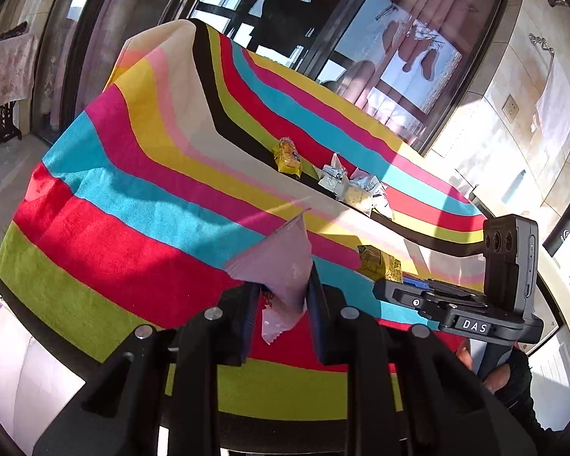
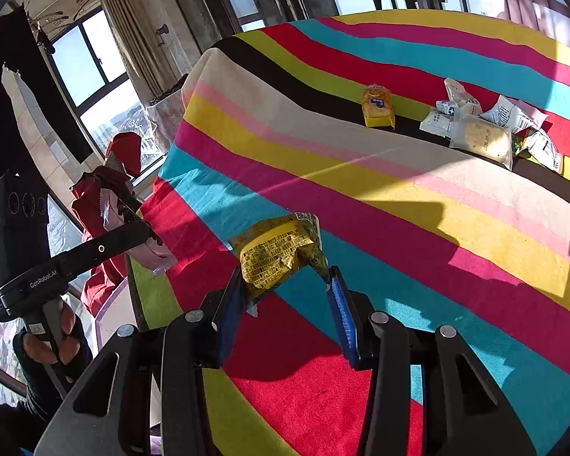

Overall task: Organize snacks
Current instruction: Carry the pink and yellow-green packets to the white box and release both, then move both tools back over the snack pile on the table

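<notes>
The left gripper (image 1: pixel 281 296) is pressed together on a pale pink snack packet (image 1: pixel 281 262), held above the near edge of the striped cloth (image 1: pixel 133 197). The right gripper (image 2: pixel 285 296) pinches a yellow snack packet (image 2: pixel 281 254) over the same cloth. Farther across the cloth lie another yellow packet (image 2: pixel 378 106) and, beside it, a loose pile of white packets (image 2: pixel 486 129); no container shows.

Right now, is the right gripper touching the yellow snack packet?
Touching. The right wrist view shows the right gripper clamped on the yellow snack packet, both pads against its sides.
</notes>
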`<state>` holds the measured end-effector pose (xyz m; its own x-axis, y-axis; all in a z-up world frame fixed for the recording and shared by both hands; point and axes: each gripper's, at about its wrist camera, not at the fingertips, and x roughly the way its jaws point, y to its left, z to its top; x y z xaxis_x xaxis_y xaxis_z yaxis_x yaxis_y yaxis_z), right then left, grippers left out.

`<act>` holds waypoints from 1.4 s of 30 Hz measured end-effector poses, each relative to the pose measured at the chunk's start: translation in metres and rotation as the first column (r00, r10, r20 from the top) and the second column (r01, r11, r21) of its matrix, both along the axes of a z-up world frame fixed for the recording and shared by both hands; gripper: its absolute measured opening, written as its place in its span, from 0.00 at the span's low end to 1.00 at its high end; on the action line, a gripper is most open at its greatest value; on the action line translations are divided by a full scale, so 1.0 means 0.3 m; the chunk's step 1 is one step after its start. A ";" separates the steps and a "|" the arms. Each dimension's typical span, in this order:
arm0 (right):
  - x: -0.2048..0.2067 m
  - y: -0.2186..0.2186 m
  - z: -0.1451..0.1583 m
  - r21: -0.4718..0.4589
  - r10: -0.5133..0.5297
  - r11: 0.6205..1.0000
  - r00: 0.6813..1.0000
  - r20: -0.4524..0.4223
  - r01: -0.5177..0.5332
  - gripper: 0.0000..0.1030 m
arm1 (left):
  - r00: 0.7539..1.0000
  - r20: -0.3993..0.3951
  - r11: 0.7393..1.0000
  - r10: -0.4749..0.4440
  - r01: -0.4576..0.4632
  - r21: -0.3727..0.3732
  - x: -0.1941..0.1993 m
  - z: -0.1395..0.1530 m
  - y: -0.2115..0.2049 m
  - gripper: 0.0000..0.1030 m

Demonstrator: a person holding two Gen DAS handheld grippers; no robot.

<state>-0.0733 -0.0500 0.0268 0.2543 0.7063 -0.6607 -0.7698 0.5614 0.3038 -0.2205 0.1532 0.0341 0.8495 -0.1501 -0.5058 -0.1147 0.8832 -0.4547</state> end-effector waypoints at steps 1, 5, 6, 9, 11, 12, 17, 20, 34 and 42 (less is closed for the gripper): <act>-0.015 0.016 0.000 -0.001 0.011 1.000 1.000 0.000 -0.011 0.42 | 1.000 0.004 1.000 0.007 -0.007 -0.015 -0.023 -0.006 0.014 0.22; -0.078 0.081 -0.001 -0.004 0.067 0.998 0.998 0.002 -0.067 0.43 | 0.999 0.027 0.998 0.030 -0.028 -0.063 -0.111 -0.017 0.056 0.22; -0.097 0.098 0.002 -0.007 0.081 0.997 0.997 0.010 -0.081 0.43 | 0.999 0.037 0.997 0.038 -0.035 -0.071 -0.133 -0.016 0.065 0.22; -0.169 0.150 0.007 -0.031 0.130 0.991 0.990 0.055 -0.128 0.42 | 0.997 0.051 0.994 0.052 -0.047 -0.096 -0.182 -0.022 0.089 0.23; -0.217 0.184 0.010 -0.052 0.170 0.985 0.981 0.088 -0.166 0.42 | 0.996 0.050 0.993 0.068 -0.062 -0.102 -0.215 -0.033 0.109 0.23; -0.239 0.197 0.011 -0.059 0.189 0.981 0.977 0.102 -0.183 0.43 | 0.996 0.046 0.992 0.078 -0.073 -0.105 -0.232 -0.040 0.119 0.23; -0.344 0.244 0.018 -0.071 0.282 0.959 0.948 0.145 -0.274 0.43 | 0.991 0.014 0.986 0.133 -0.131 -0.107 -0.328 -0.080 0.176 0.23; -0.413 0.277 0.020 -0.079 0.334 0.943 0.923 0.193 -0.324 0.43 | 0.985 -0.013 0.980 0.170 -0.171 -0.106 -0.377 -0.112 0.207 0.23; -0.634 0.447 -0.136 -0.188 0.551 0.830 0.825 0.127 -0.525 0.45 | 0.923 -0.164 0.932 0.348 -0.359 -0.042 -0.515 -0.231 0.346 0.32; -0.662 0.435 -0.141 -0.122 0.570 0.820 0.817 0.088 -0.559 0.68 | 0.836 -0.201 0.858 0.510 -0.512 0.045 -0.577 -0.226 0.396 0.92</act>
<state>-0.2720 0.0804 -0.0156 -0.0938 0.6909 -0.7169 -0.9857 0.0370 0.1646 -0.3935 0.2721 -0.0338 0.6885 0.2715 -0.6725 -0.6372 0.6693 -0.3821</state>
